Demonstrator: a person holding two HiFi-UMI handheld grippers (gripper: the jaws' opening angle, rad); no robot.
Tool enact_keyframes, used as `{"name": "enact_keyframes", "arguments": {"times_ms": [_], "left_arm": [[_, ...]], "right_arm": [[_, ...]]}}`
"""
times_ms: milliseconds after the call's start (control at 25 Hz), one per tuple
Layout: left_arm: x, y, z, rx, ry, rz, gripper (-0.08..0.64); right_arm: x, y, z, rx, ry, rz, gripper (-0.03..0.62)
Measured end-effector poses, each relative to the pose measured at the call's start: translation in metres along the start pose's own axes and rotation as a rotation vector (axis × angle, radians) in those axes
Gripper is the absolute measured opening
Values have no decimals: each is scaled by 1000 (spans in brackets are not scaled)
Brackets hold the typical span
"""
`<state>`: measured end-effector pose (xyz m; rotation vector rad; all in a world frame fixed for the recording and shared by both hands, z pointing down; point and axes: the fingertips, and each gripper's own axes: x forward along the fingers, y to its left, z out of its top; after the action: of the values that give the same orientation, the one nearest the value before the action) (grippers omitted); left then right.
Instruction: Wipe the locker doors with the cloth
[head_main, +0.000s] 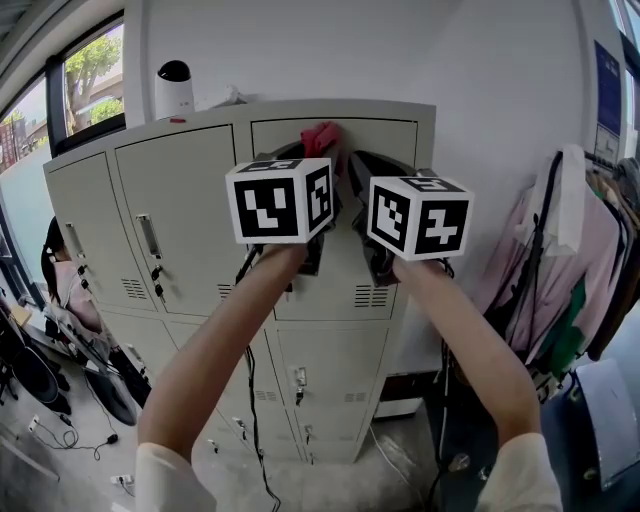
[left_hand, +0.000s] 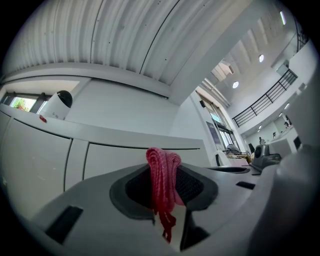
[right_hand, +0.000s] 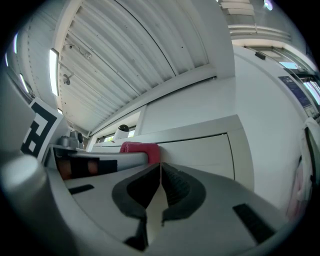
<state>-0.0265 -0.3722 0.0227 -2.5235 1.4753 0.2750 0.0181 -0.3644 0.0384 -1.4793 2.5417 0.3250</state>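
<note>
Left gripper (left_hand: 165, 189): we grip the pink cloth (left_hand: 161, 162) tight.
Cloth: up at the locker door (head_main: 385, 135) top edge, panel stretching below.
Right gripper (right_hand: 160, 186): jaws together, empty, just beside.

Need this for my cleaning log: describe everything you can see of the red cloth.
The cloth is pinkish red, a ribbed, woven-looking fabric folded into a thick bunch. The left claw is shut on it: the fold sticks out past the tips and a thin tail trails back between the jaws. It is held high, at the top edge of the upper right locker door, seemingly against it, though contact cannot be confirmed. Nothing else touches it.
</note>
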Motion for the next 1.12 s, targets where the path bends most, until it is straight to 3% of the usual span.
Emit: {"name": "enact_keyframes", "arguments": {"times_ms": [1120], "left_arm": [[55, -108, -9, -63, -27, -193, 121]], "right_arm": [[-63, -91, -3, 2, 13, -187, 3]]}}
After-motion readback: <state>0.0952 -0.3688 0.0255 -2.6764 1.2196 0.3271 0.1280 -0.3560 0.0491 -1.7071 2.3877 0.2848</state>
